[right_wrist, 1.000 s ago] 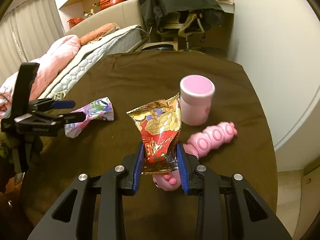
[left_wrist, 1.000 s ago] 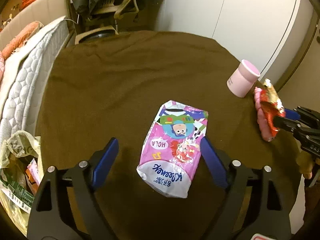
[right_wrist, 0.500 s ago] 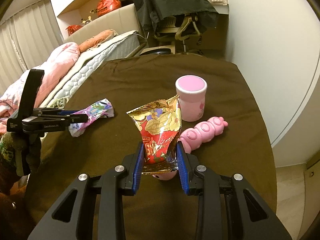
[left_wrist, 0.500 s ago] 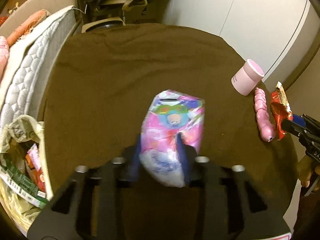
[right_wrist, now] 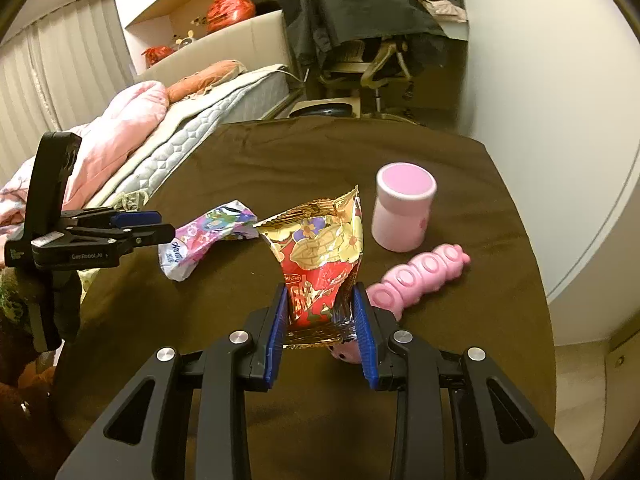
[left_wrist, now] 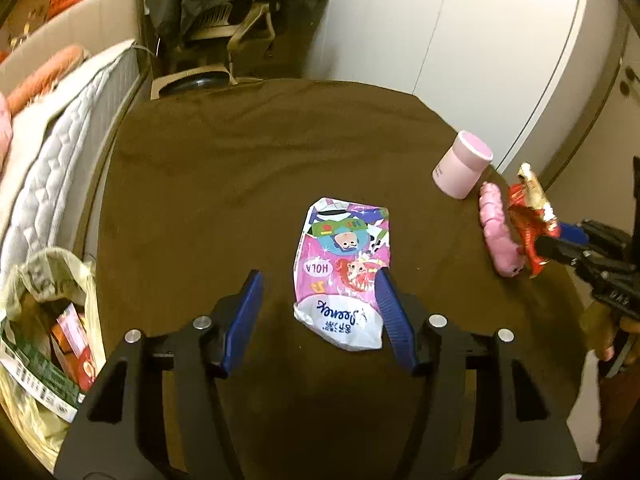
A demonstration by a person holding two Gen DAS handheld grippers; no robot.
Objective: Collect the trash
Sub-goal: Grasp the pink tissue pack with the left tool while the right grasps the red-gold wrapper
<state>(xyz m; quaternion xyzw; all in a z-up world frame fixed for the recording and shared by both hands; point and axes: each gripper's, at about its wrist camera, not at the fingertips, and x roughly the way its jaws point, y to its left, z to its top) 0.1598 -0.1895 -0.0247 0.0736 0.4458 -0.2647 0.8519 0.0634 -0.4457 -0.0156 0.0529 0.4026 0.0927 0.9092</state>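
Observation:
A pink cartoon tissue pack (left_wrist: 345, 264) lies flat on the brown table (left_wrist: 224, 184). My left gripper (left_wrist: 320, 312) is open, its blue pads either side of the pack's near end, the right pad touching its edge. In the right wrist view the pack (right_wrist: 208, 236) lies in front of the left gripper (right_wrist: 160, 232). My right gripper (right_wrist: 320, 320) is shut on a red and gold snack wrapper (right_wrist: 320, 256) and holds it upright above the table. The wrapper also shows at the right of the left wrist view (left_wrist: 530, 216).
A pink cup (right_wrist: 402, 212) and a pink bumpy toy (right_wrist: 420, 276) sit on the table's right side. A yellowish trash bag (left_wrist: 44, 336) with packaging hangs off the table's left edge. A bed (right_wrist: 132, 140) lies left, a draped chair (right_wrist: 360, 28) behind.
My left gripper closed on the tissue pack half a second ago and now stands open again, with the pack lying on the table. The right gripper keeps hold of the wrapper.

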